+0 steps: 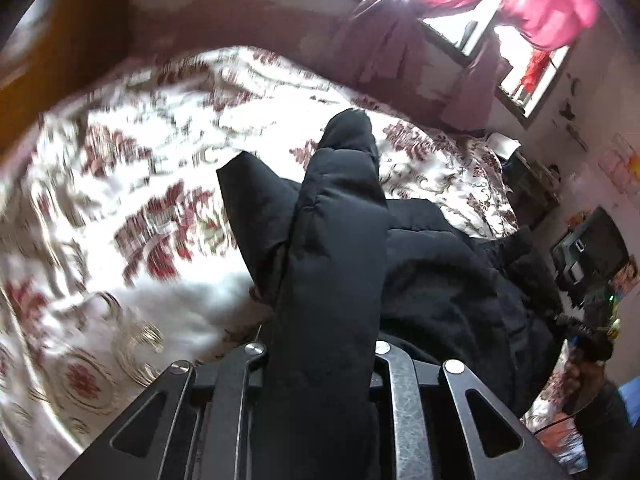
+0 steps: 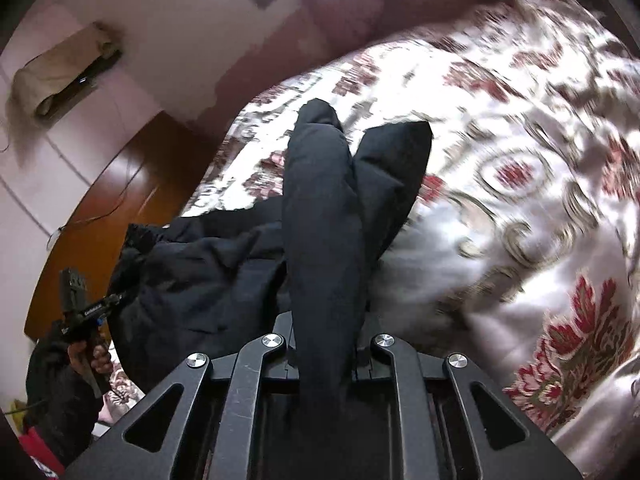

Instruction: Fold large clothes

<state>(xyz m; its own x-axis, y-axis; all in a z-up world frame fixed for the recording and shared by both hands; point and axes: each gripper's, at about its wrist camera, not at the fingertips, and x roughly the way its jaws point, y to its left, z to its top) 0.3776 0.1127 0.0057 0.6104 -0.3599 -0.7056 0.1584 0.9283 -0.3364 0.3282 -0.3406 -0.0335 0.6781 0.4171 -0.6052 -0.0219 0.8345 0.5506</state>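
Black padded jacket (image 1: 440,280) lies bunched on a bed under a red-and-white floral bedspread (image 1: 120,184). Left gripper (image 1: 320,344): jaws nearly closed, pinching an upstanding fold of the jacket. Right gripper (image 2: 328,336): jaws likewise nearly closed on another fold. Pink curtain (image 1: 552,4) hangs at the window.

You have one black padded jacket (image 1: 328,240), clamped between both pairs of fingers. You hold two grippers, the left gripper (image 1: 320,344) and the right gripper (image 2: 328,340). One floral bedspread (image 1: 120,200) lies beyond the fingers.
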